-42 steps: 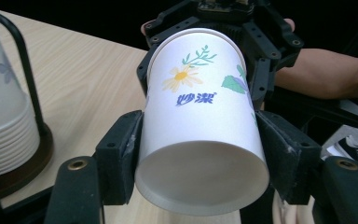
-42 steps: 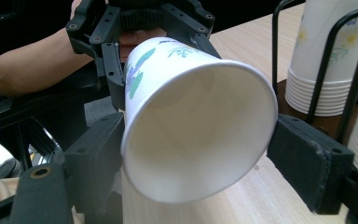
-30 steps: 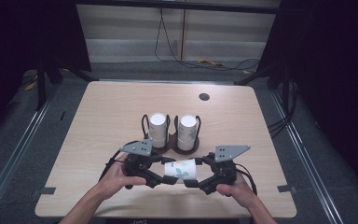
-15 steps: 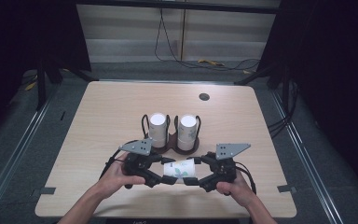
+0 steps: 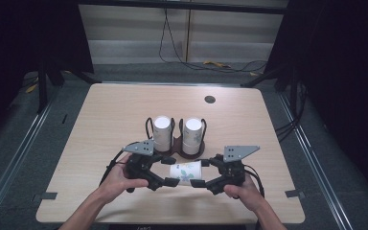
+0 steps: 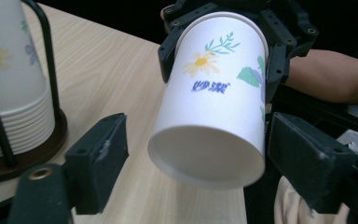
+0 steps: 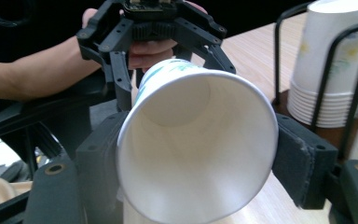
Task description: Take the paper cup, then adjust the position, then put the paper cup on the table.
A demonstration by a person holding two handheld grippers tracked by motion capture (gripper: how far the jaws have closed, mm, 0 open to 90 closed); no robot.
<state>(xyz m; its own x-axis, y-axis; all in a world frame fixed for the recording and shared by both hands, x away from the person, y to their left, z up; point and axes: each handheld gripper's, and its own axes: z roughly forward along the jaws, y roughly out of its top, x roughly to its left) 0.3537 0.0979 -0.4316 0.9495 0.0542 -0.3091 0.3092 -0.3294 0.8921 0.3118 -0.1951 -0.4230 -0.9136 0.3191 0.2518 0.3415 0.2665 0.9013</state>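
Observation:
A white paper cup [image 5: 186, 171] with a flower print lies level above the table between both grippers. My right gripper [image 7: 193, 163] is shut on its open mouth end, pads pressed against the rim after just closing in. My left gripper [image 6: 196, 163] faces the cup's [image 6: 214, 107] closed base. Its jaws have just been opening and now stand wide, with a gap on each side of the base. In the high view the left gripper [image 5: 165, 179] and the right gripper [image 5: 199, 181] point at each other near the table's front edge.
Just behind the grippers stands a black wire holder [image 5: 182, 152] with two upturned cup stacks [image 5: 162, 132] [image 5: 192, 134]. One stack [image 6: 9, 93] is close to the left jaw, another [image 7: 326, 65] is beside the right gripper. A round grommet [image 5: 210, 99] sits far back.
The left gripper's jaws have spread away from the cup's base, and the right gripper's jaws have closed on the cup's rim. Both hands have stayed where they were.

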